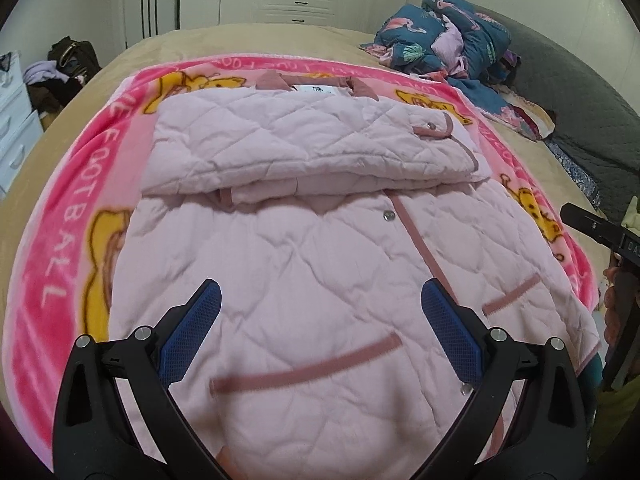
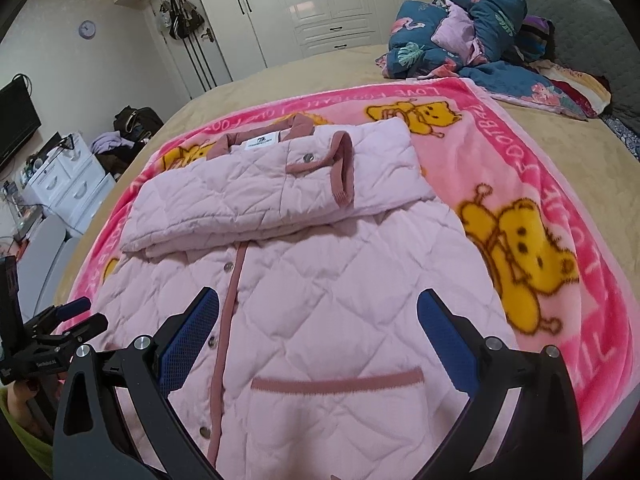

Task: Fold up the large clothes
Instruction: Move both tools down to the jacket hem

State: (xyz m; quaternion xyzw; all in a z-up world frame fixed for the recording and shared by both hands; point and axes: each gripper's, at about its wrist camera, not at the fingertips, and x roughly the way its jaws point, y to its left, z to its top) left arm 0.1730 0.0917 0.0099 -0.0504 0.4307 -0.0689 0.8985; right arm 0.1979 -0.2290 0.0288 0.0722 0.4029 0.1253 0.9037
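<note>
quilted pink jacket (image 1: 304,264) on pink cartoon blanket (image 1: 72,216) on bed, sleeves folded across far half | soft, puffy, light, springy | grip near hem corners | left hand-held gripper (image 1: 320,332) and right hand-held gripper (image 2: 318,336) spread apart, empty

Pale-pink quilted jacket (image 1: 304,264) w/ rose trim; hot-pink bear-print blanket (image 2: 560,208).
</note>
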